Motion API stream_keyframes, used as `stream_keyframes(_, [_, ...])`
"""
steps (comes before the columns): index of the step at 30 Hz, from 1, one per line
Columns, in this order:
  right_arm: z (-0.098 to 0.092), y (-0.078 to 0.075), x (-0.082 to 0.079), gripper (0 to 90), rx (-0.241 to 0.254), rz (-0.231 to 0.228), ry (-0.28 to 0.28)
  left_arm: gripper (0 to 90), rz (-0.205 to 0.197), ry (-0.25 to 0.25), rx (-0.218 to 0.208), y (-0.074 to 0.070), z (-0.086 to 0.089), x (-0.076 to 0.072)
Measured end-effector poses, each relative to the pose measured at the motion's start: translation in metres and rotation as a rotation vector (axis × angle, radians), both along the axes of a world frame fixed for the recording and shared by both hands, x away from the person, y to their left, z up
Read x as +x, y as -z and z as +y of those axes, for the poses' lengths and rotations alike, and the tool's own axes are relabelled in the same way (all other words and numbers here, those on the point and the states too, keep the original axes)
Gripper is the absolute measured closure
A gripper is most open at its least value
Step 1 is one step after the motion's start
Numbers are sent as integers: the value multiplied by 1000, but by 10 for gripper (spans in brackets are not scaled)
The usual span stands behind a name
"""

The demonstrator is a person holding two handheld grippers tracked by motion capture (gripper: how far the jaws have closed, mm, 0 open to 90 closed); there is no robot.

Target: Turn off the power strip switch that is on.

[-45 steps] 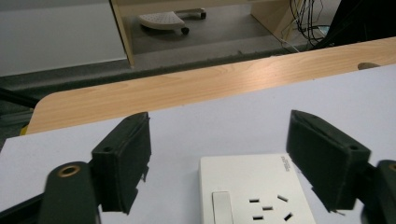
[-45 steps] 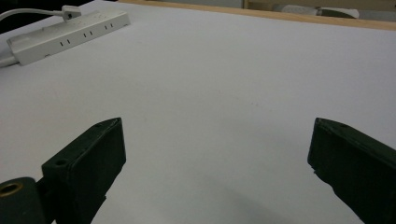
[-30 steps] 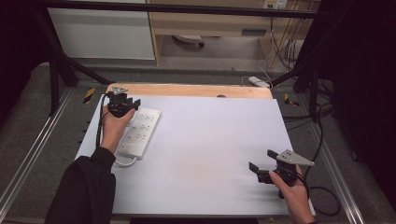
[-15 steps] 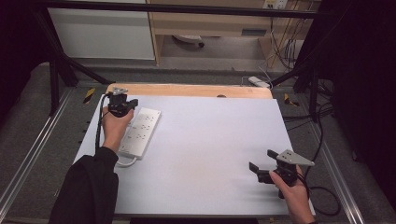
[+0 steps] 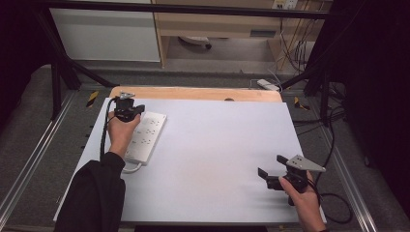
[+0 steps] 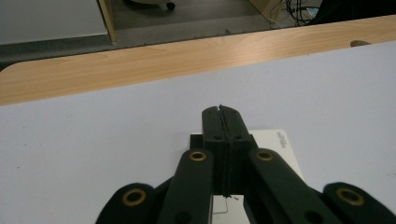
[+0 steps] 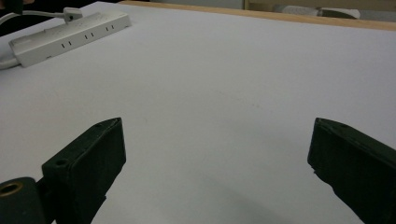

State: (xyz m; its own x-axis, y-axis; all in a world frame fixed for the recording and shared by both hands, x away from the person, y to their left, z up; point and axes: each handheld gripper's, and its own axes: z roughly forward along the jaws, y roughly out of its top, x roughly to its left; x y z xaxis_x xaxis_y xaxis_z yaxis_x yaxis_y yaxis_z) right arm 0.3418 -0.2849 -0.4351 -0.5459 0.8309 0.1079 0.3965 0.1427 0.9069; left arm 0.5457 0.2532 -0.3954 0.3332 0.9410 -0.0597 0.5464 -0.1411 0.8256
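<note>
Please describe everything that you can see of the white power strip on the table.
The power strip is a long, flat, white block that looks like plastic, with rows of sockets on its top face. It lies flat on the left part of the white table, its length running away from the person. A white cable leaves its near end. The left gripper, jaws shut with nothing between them, is above its far end; I cannot tell whether it touches.

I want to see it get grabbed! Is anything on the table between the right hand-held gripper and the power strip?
No. Only bare white table lies between the right hand-held gripper and the power strip.
</note>
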Motion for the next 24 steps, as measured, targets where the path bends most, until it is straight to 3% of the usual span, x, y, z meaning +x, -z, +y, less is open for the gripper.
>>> stream_keyframes(24, [0, 0, 0, 46, -1, -1, 5, 900, 72, 8, 11, 11, 0, 4])
